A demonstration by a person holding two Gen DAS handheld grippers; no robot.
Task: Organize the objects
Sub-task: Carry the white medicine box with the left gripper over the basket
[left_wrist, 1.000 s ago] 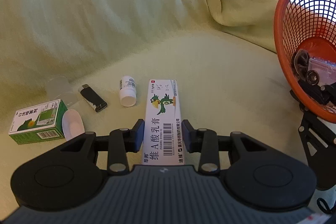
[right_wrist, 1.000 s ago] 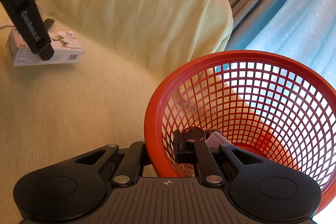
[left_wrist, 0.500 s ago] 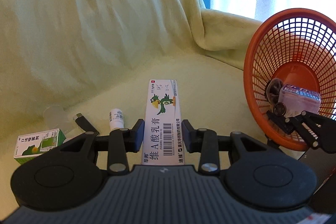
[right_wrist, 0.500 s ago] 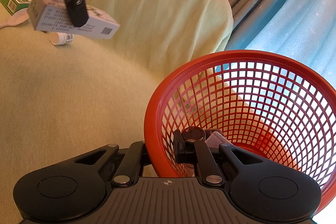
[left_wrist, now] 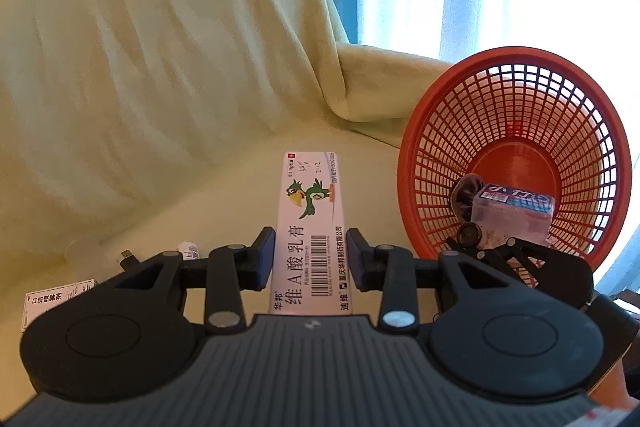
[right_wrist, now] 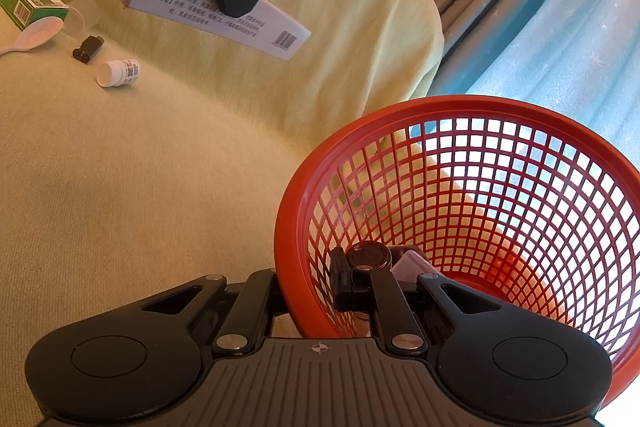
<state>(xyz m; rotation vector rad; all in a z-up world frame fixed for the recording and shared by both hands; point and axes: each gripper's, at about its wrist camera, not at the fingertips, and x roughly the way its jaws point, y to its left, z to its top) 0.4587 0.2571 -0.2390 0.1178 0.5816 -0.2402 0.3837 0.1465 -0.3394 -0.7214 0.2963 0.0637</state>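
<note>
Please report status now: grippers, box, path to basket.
Left gripper shut on box, lifted. Right gripper shut on basket rim, tilting it. Path clear.

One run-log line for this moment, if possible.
left gripper: shut on ointment box, airborne | right gripper: shut on basket rim | pill bottle: on sofa
</note>
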